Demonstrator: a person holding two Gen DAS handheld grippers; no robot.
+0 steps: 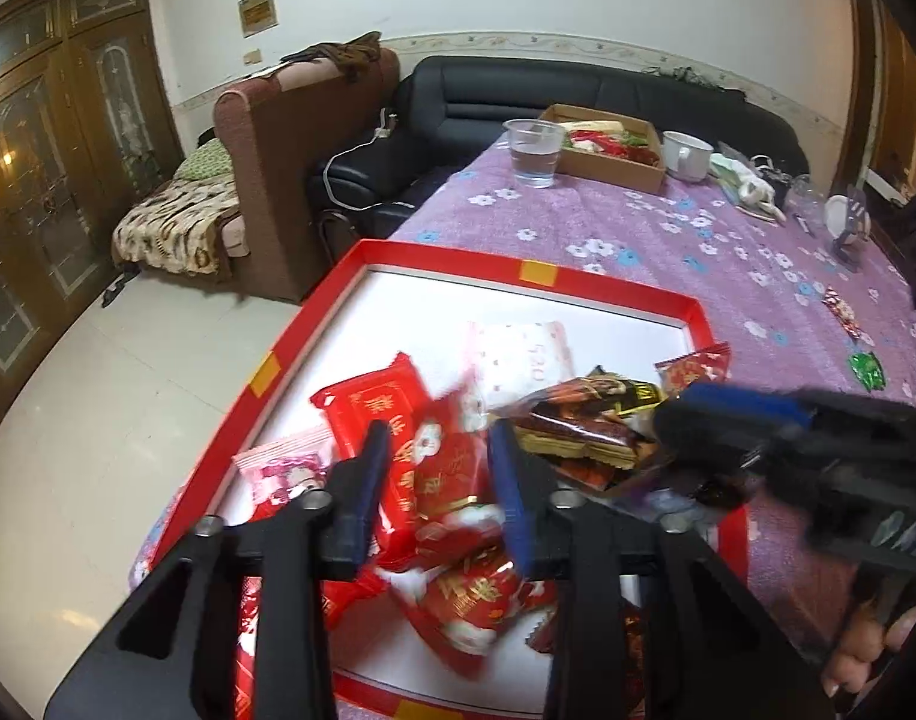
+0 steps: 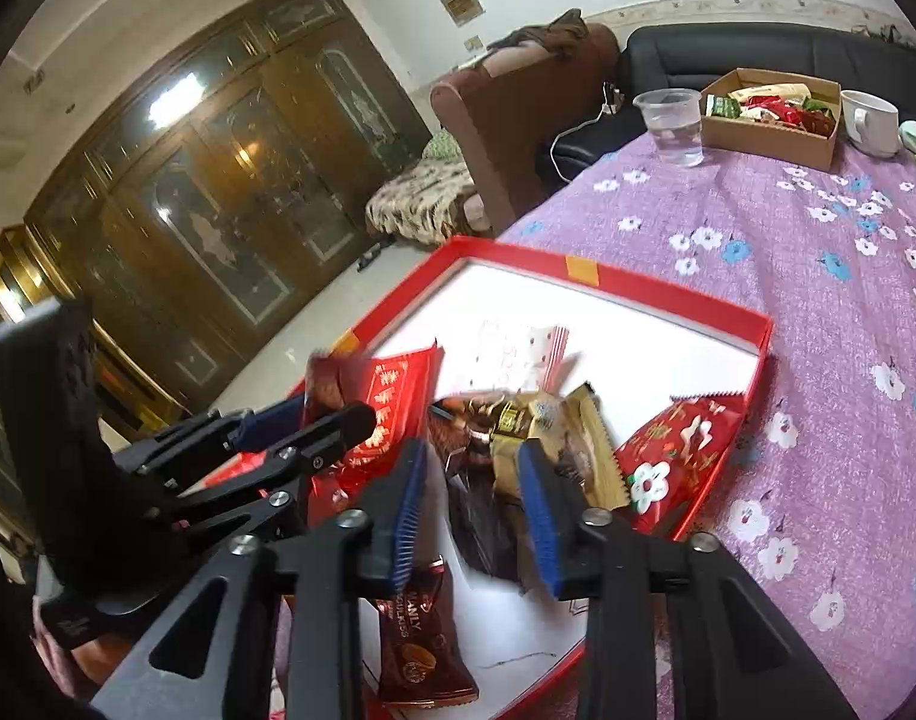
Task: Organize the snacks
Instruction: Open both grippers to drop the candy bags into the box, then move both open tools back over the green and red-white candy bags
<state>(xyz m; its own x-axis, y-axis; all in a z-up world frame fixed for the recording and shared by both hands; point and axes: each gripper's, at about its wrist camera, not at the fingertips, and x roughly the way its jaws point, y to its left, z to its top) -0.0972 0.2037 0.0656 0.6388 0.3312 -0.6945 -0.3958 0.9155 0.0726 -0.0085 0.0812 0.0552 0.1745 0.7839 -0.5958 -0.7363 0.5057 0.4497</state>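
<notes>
- Left tool point(image 1: 440, 468) hangs over the red tray point(image 1: 614, 289), jaws apart, gripping nothing; right tool point(image 2: 476, 504) likewise parted above it.
- Most snack packets point(image 1: 458, 468), red and gold-brown wrappers, lie heaped in the tray.
- Two loose candies point(image 1: 854, 342) wait on the tabletop point(image 1: 668, 228); nearly done, I judge.

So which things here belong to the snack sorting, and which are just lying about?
Job: red tray, red snack packets, brown packets, cardboard snack box, loose candies, left gripper, right gripper.

Lying about: plastic cup, white mug.
</notes>
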